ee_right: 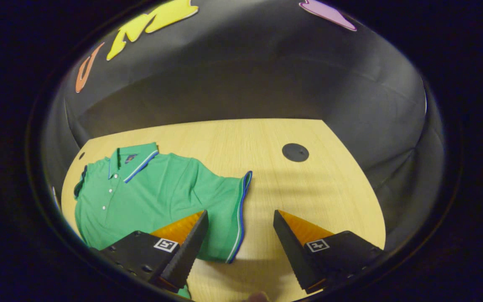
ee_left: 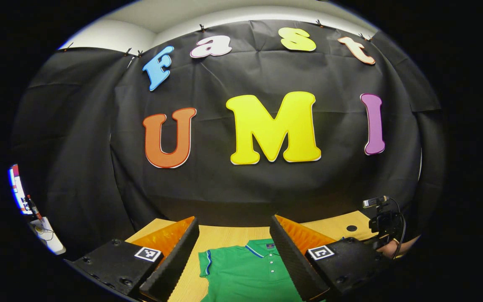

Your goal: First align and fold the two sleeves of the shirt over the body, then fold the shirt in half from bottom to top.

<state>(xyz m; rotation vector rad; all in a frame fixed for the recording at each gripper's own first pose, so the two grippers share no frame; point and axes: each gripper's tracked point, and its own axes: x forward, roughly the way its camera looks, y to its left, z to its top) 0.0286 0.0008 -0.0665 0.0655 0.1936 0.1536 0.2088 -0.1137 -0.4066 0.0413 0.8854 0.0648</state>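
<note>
Shirt [ee_right: 157,197], a green polo with blue-and-white trim, lies face up and flat on the pale wooden bench [ee_right: 308,188], collar toward the black booth wall. In the right gripper view one short sleeve [ee_right: 233,209] lies spread out to the side, its striped cuff clear of the body. I judge the task not yet begun: no sleeve fold shows, and the bottom-to-top fold is left too. My right gripper [ee_right: 239,235] hangs above that sleeve's cuff, jaws spread wide, holding nothing. My left gripper [ee_left: 233,251] is also spread wide and empty, raised over the collar [ee_left: 262,246] and button placket. The shirt's hem is hidden from me.
</note>
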